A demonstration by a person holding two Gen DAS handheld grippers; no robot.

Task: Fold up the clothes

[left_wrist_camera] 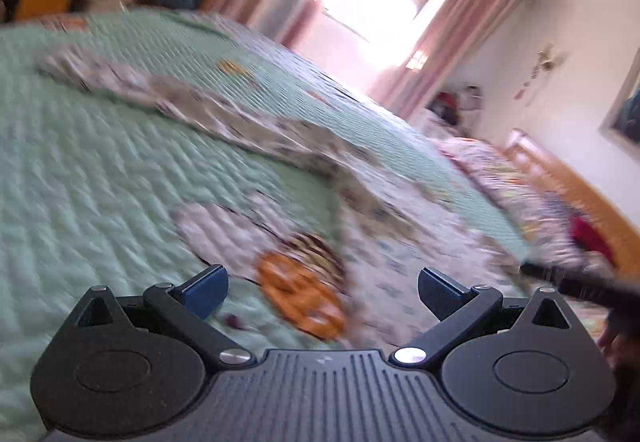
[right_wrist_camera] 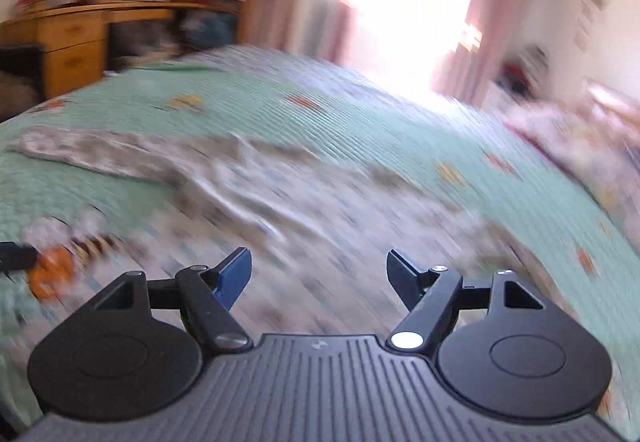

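Both views motion-blurred. Left gripper [left_wrist_camera: 322,292] jaws spread wide, nothing between them. Right gripper [right_wrist_camera: 319,276] also wide, empty. Patterned garment [left_wrist_camera: 256,129] lies spread on the green quilted bedspread [left_wrist_camera: 80,169], running from upper left toward lower right of the left view; orange print [left_wrist_camera: 300,298] sits just ahead of the left fingers. In the right view the garment [right_wrist_camera: 256,185] fills centre frame

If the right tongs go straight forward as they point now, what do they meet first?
Most likely the patterned garment spread on the green quilted bedspread. The right tongs stand open with nothing between them, tilted down toward the cloth just ahead. The picture is blurred, so how far away the cloth lies is unclear.
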